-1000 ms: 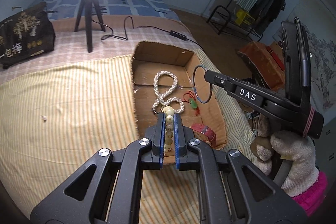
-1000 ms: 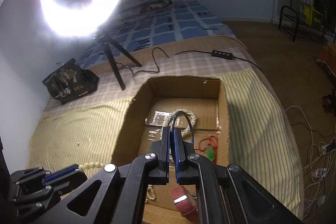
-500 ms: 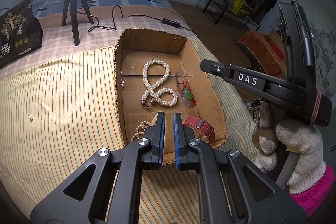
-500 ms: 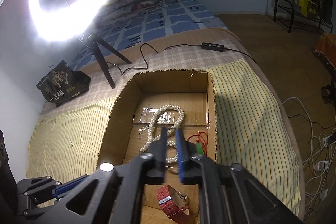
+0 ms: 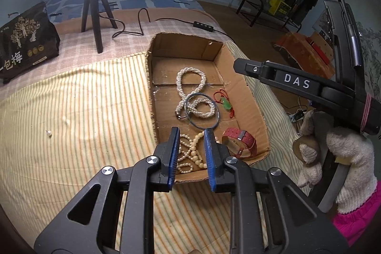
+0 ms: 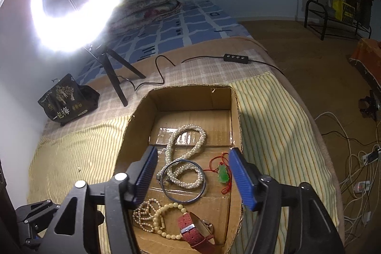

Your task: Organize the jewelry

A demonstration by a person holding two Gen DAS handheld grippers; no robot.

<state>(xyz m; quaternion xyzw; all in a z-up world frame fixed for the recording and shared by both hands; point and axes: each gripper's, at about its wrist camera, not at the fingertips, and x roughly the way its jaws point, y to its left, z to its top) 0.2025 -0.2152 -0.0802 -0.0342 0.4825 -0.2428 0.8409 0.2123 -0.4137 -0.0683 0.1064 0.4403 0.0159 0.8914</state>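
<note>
- two grippers, both spread apart and holding nothing: left gripper [image 5: 191, 138], right gripper [image 6: 193, 160].
- cardboard box [image 6: 133, 135] lies under both.
- blue bangle [image 6: 182, 180] rests on the pearl necklace [image 6: 188, 149] just ahead of the right gripper.
- cream bead bracelet [image 5: 195, 154] sits between the left fingertips [image 5: 175, 137], red watch [image 5: 239, 143] to their right.

1. The left tool [image 5: 190, 146] hangs with jaws apart and empty above the near end of the cardboard box [image 5: 250, 97] on the bed [image 5: 83, 111].
2. Inside lie a pearl necklace [image 5: 190, 92], a blue bangle [image 5: 202, 114] overlapping it, a green pendant [image 5: 226, 106] on red cord, cream beads [image 5: 190, 151] and a red watch [image 5: 240, 144].
3. The right tool [image 5: 238, 63] reaches in from the right; its jaws cannot be made out.
</note>
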